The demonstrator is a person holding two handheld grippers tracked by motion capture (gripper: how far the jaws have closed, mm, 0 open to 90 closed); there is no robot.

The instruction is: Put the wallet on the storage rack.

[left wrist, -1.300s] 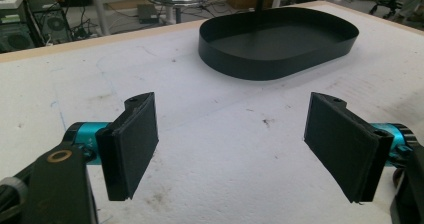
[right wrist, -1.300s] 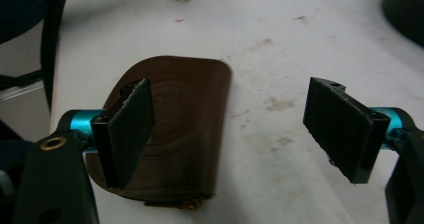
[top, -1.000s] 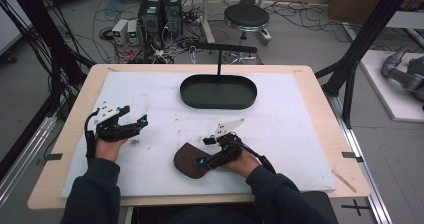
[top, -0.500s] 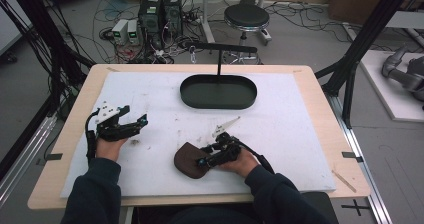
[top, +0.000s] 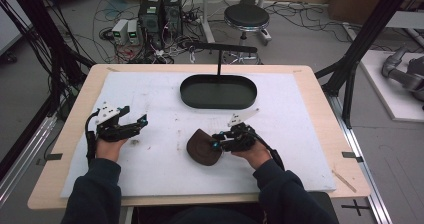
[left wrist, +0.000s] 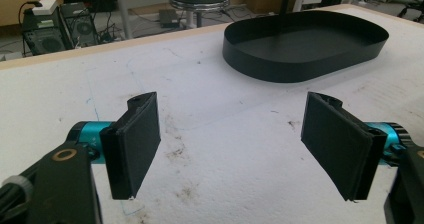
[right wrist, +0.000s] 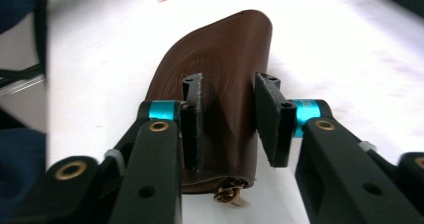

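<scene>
Desk [top: 310,84] w/ white mat [top: 150,99] spans mid-frame in high view. Black oval tray [top: 218,91] sits upper centre, empty. Brown leather pouch [top: 203,147] lies lower centre on mat. Your right gripper [top: 216,140] straddles pouch's right end, jaws partly apart, not yet pinching. Your left gripper [top: 140,123], left of frame, jaws wide apart over bare mat.

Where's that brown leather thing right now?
In the high view the brown leather pouch lies on the white mat, near the front middle, below the black oval tray. The right hand-held gripper straddles its right edge.
</scene>
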